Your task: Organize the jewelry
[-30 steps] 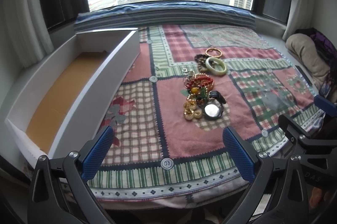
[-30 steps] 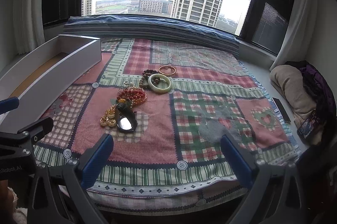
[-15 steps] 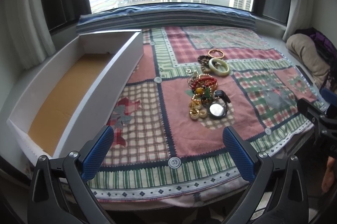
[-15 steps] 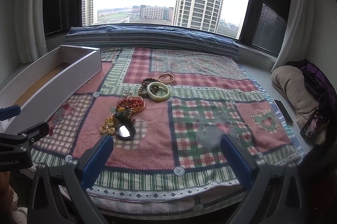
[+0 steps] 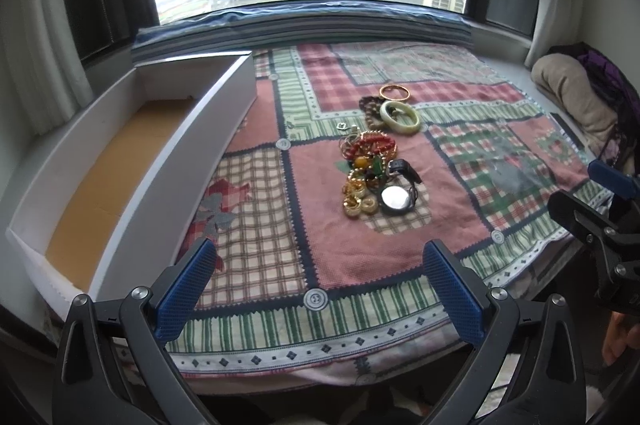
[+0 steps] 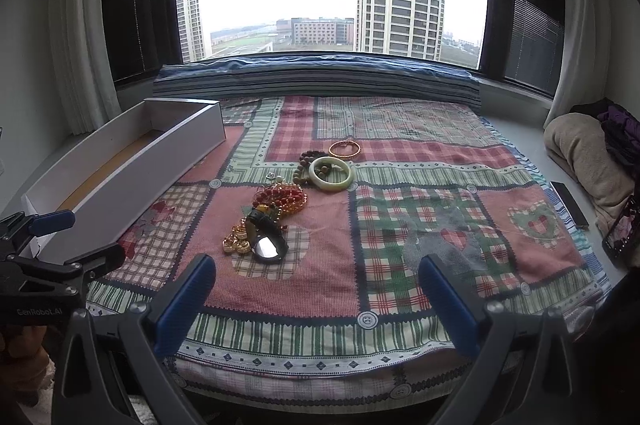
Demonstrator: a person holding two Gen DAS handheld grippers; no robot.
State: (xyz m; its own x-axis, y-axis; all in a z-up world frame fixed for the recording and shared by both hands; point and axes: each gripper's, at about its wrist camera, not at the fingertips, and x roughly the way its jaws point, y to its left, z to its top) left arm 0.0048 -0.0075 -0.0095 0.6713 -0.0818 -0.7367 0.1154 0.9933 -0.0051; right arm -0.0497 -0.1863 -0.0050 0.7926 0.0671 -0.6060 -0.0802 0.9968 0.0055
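Observation:
A pile of jewelry lies mid-cloth: a pale green bangle (image 5: 399, 116) (image 6: 331, 174), a thin orange bangle (image 5: 394, 92) (image 6: 344, 148), brown beads (image 5: 370, 111), red beads (image 5: 372, 146) (image 6: 282, 199), gold pieces (image 5: 357, 201) (image 6: 236, 243) and a black watch (image 5: 396, 199) (image 6: 267, 246). A long white box (image 5: 172, 161) (image 6: 132, 181) with a tan floor stands empty at the left. My left gripper (image 5: 320, 289) and right gripper (image 6: 316, 305) are open and empty, over the cloth's near edge, well short of the pile.
The patchwork cloth (image 5: 320, 249) (image 6: 400, 225) covers a window ledge. A striped cushion (image 6: 316, 77) lines the window. A beige bundle (image 6: 580, 153) and a black strip (image 6: 570, 203) lie at the right. The other gripper shows at each view's side (image 5: 600, 221) (image 6: 48, 257).
Both grippers have pulled back and risen a little; the pile looks farther away in each view. Nothing on the cloth has moved.

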